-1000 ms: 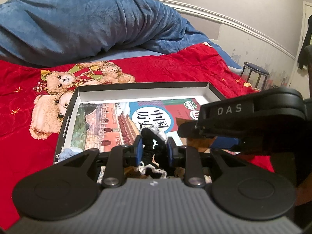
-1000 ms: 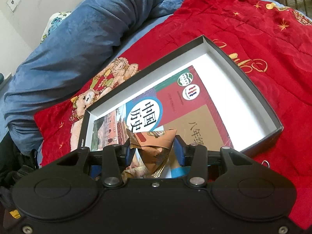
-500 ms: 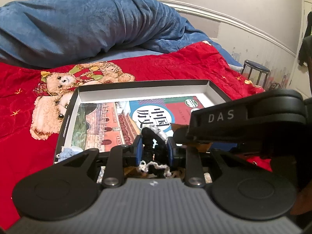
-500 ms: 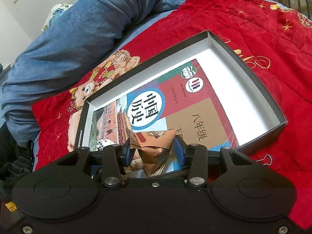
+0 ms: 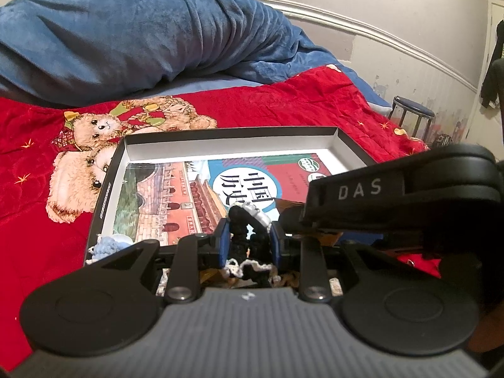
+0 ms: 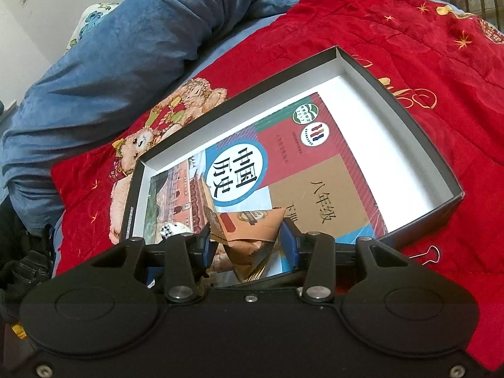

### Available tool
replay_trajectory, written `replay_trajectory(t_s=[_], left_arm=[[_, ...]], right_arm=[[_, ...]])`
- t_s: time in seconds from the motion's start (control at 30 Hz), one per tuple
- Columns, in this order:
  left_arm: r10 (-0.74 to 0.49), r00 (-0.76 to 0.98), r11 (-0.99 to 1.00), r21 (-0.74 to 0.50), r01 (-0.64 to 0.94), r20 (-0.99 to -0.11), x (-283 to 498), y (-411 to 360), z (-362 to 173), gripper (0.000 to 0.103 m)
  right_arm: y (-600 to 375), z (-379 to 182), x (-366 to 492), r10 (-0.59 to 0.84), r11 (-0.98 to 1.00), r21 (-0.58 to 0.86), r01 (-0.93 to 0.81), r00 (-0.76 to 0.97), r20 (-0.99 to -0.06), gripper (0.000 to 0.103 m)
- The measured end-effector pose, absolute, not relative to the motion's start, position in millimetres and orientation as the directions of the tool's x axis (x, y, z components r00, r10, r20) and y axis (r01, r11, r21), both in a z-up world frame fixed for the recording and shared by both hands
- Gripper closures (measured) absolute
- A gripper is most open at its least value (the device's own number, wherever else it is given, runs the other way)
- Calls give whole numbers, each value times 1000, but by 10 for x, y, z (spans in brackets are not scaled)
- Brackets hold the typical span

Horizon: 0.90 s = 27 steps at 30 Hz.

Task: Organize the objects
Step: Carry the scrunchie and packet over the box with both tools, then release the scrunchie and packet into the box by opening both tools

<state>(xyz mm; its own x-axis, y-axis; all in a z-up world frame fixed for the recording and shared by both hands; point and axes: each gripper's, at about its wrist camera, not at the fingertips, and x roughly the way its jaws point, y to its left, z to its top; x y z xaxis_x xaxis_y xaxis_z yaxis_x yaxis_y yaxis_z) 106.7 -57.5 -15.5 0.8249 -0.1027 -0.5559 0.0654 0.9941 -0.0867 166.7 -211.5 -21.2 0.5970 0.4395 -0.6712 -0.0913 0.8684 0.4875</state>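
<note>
Left gripper [image 5: 247, 236] pinches a black-and-white knit toy [image 5: 249, 220] over the box [image 6: 409, 119], right gripper [image 6: 249, 241] clamps a brown packet [image 6: 252, 233] low over the textbook [image 6: 283, 163] inside it, all on a red blanket [image 6: 393, 31].

Ahead of the right tool [image 6: 249, 236] a book [image 6: 283, 170] lies in the box [image 6: 409, 119] on the bed, a binder clip [image 6: 430, 253] right of the tool, outside the box.

The left gripper [image 5: 247, 231] has its fingers clamped on something dark, while the right gripper [image 6: 249, 237], just beside it, has its fingers pressed against something brown.
</note>
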Motion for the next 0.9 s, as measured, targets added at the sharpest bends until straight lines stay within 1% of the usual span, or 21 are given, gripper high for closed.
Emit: replay_trajectory(t_s=[0.1, 0.33, 0.4, 0.47, 0.53, 0.57, 0.73, 0.9], left_arm=[[-99, 827, 995, -80, 66, -553, 1050, -577, -160, 72], [-120, 817, 992, -105, 73, -564, 1085, -553, -172, 70], [-128, 815, 990, -121, 71, -565, 1092, -535, -181, 65], [-137, 810, 989, -131, 75, -571, 1105, -522, -179, 64], [-150, 800, 987, -134, 88, -581, 1114, -522, -178, 58], [-154, 798, 986, -137, 91, -582, 1114, -516, -178, 56], [-161, 798, 984, -159, 83, -581, 1117, -474, -181, 55], [-165, 801, 979, -196, 61, -575, 1106, -412, -192, 50]], right_arm=[[-2135, -213, 1671, 448, 863, 497, -90, 592, -670, 62], [-2185, -223, 1685, 466, 847, 527, -74, 582, -667, 62], [-2184, -222, 1685, 464, 848, 525, -72, 582, -668, 62], [-2187, -224, 1686, 464, 847, 527, -70, 581, -668, 62], [-2178, -219, 1690, 462, 849, 524, -72, 582, -669, 62], [-2168, -217, 1690, 459, 852, 518, -75, 583, -671, 62], [-2109, -211, 1652, 428, 875, 476, -84, 592, -683, 61], [-2128, -219, 1653, 441, 863, 500, -72, 588, -678, 59]])
